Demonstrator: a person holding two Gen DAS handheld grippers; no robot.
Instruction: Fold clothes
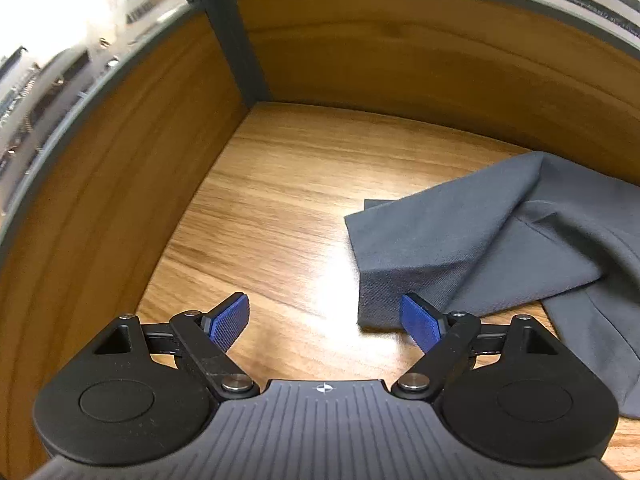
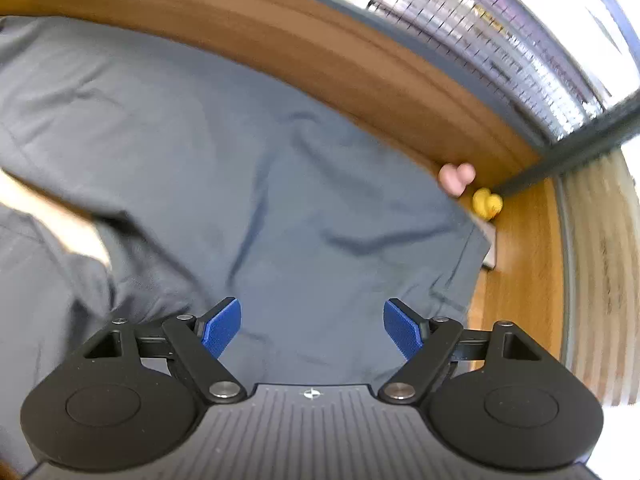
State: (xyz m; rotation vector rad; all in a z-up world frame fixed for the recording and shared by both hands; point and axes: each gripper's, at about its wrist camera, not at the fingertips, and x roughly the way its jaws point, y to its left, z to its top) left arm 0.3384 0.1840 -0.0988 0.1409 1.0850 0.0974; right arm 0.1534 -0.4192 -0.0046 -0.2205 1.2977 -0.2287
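Observation:
A grey garment (image 1: 500,248) lies on the wooden table (image 1: 280,208), with a sleeve folded over toward the left. My left gripper (image 1: 326,322) is open and empty, low over the table; its right finger is next to the sleeve's near corner. In the right wrist view the same grey garment (image 2: 248,184) is spread out and fills most of the frame, with a few creases. My right gripper (image 2: 312,326) is open and empty just above the cloth. The right wrist view is blurred.
Wooden partition walls (image 1: 400,52) close the table at the back and left. In the right wrist view a pink toy (image 2: 456,176) and a yellow toy (image 2: 486,203) sit in the far right corner by the wall (image 2: 360,68), beside the garment's edge.

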